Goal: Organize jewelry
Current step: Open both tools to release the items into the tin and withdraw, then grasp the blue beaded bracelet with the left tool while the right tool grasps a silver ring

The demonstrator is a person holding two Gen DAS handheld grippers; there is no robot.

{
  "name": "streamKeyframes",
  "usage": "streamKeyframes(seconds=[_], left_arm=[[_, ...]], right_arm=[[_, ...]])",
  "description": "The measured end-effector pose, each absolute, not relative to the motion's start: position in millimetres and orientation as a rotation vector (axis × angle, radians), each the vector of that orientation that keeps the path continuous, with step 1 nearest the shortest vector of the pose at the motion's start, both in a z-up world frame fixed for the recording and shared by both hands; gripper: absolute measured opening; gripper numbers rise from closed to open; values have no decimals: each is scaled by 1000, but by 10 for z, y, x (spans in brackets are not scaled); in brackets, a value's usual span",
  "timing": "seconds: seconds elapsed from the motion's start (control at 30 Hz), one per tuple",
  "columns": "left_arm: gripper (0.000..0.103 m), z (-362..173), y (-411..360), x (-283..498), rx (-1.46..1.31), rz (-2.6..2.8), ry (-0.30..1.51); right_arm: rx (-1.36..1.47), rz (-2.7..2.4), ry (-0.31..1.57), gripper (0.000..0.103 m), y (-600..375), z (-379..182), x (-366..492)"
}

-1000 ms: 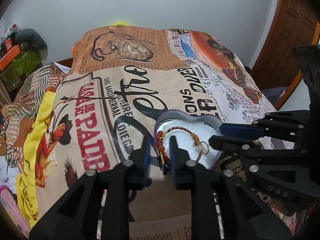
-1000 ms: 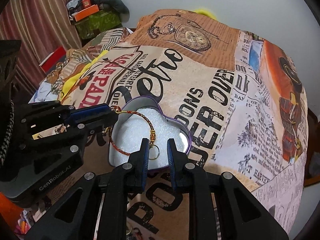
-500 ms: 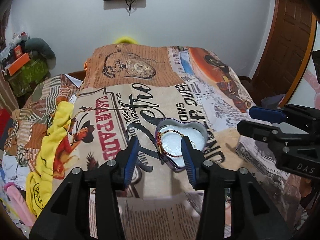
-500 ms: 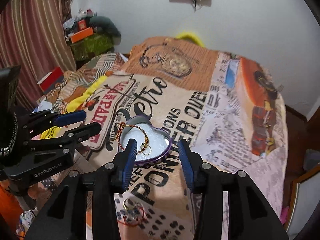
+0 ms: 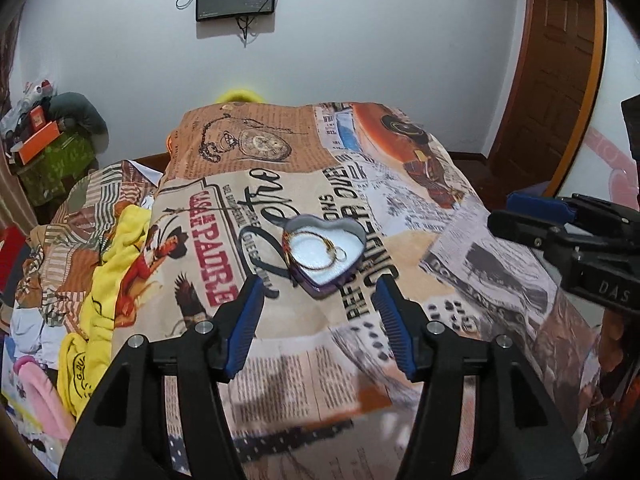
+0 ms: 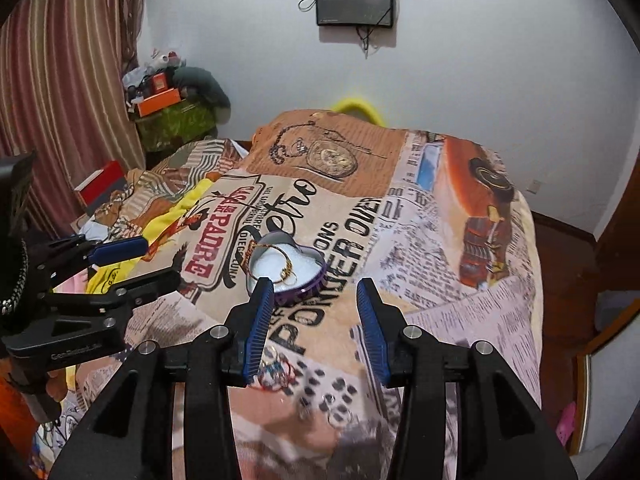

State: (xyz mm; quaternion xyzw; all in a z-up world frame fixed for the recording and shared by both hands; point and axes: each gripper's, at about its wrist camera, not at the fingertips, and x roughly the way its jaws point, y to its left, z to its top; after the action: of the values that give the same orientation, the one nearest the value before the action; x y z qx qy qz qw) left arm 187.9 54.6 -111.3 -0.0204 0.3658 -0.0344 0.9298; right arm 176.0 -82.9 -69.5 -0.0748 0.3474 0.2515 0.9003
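A: Quick pass. Your left gripper (image 5: 318, 320) had nothing between its blue pads (image 5: 244, 326), and the jaws were opening at that moment. Agree?

B: Agree. Your right gripper (image 6: 310, 328) stood parted too, nothing in it, pads clear of everything. Both hung above the bedspread (image 5: 400, 208), pointing down at it.

A: Task item: the red-and-gold bracelet (image 5: 320, 248) lay inside the heart-shaped tin (image 5: 320, 282), on the white padding, with its gold ring (image 6: 289, 276) toward the near side. One loop seemed to ride over the tin's left rim, hard to be sure.

B: Same read from the right view. The tin sat mid-bed on the printed cover, apart from both grippers.

A: More jewelry (image 6: 276, 374) lay on the cover nearer you, just under the right gripper: a reddish loop, blurred. Rings beside it maybe, couldn't tell.

B: So I judged the step as going for the next piece. Advice for you: come straight down on that loop with the right gripper, jaws wide enough to straddle the cord, and pinch the cord itself, not the fabric under it.

A: And the cover was soft and wrinkled, so you'd likely snag cloth if you dug in. Lift slowly, check that it hangs free.

B: Keep your left one near the tin to steady it; it looked light and could slide on that cloth.
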Motion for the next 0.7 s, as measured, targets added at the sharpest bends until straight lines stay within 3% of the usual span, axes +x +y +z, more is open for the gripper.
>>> streamKeyframes(seconds=[0.7], left_arm=[[57, -1847, 178, 1625, -48, -133, 904]], right_arm=[[-181, 441, 840, 39, -1263, -1373, 1410]])
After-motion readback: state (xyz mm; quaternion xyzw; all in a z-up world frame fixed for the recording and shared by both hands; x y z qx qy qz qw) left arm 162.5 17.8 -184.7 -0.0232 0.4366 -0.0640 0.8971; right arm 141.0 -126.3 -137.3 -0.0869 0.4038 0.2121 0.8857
